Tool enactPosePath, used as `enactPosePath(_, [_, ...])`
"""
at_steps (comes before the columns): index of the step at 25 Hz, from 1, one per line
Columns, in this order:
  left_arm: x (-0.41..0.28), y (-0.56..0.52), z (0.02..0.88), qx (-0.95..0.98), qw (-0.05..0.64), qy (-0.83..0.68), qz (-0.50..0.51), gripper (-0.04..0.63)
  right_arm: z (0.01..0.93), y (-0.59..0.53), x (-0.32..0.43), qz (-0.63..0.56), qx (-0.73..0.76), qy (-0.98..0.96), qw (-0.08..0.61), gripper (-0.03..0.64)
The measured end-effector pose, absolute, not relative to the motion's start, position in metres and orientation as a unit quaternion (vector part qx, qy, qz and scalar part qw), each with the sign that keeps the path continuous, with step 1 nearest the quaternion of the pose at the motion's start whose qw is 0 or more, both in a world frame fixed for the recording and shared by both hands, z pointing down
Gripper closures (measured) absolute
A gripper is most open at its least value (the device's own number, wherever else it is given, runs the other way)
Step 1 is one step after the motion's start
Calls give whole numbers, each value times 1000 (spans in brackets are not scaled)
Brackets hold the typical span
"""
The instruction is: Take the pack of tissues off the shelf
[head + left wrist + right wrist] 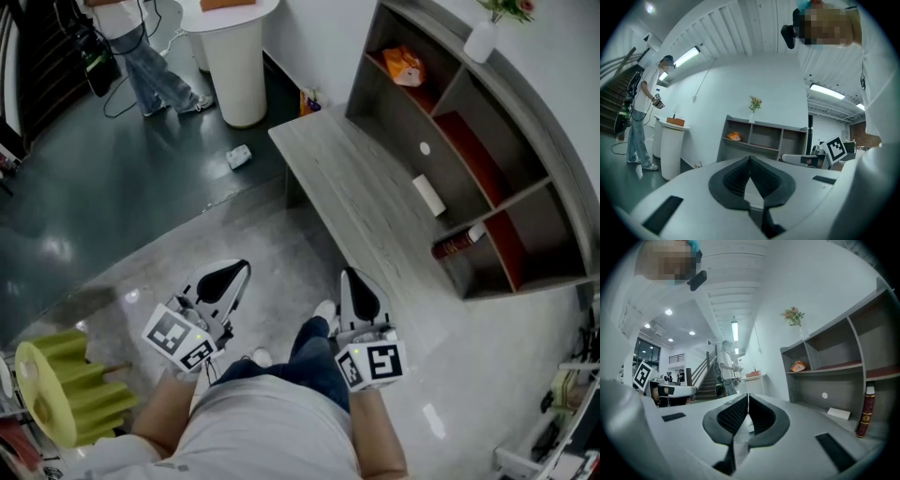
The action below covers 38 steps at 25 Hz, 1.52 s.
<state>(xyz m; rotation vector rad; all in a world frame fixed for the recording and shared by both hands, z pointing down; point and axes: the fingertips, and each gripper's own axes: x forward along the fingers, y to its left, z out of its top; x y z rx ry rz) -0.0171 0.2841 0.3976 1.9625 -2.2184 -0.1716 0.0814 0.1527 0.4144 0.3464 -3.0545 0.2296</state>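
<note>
An orange pack of tissues (pixel 403 66) lies in the upper left compartment of the grey shelf unit (pixel 525 150); it also shows as a small orange pack (pixel 733 136) in the left gripper view and as the same pack (pixel 798 366) in the right gripper view. My left gripper (pixel 239 270) and right gripper (pixel 352 279) are held low over the floor, well short of the shelf. Both point towards it. Each has its jaws closed together with nothing between them, as seen at the left gripper (pixel 750 161) and the right gripper (pixel 748 397).
A long grey desk top (pixel 347 187) runs in front of the shelf, with a white box (pixel 429 195) and a dark red book (pixel 457 246) on it. A vase of flowers (pixel 483 37) tops the shelf. A white round pedestal (pixel 234 66) and a standing person (pixel 141 56) are far left.
</note>
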Motion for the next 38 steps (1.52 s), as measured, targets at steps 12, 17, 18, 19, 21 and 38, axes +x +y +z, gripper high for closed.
enactPosePath(12, [-68,138,380,634,91,-767,-34,580,413,18,24,100,75,-991,42,597])
enactPosePath(17, [-74,87,375,633,87,-769,-20,578,412,-22,21,105,76,-991,41,597])
enactPosePath(18, [-76,77,374,633,87,-769,-17,578,411,-29,21,107,79,-990,39,597])
enactPosePath(19, [-76,68,374,634,86,-769,-14,578,410,-36,21,109,81,-990,38,598])
enactPosePath(21, [-78,51,374,635,85,-767,-7,577,407,-47,23,113,85,-989,38,597])
enactPosePath(38, [-133,-64,389,709,109,-696,11,575,397,-88,27,104,219,-969,49,597])
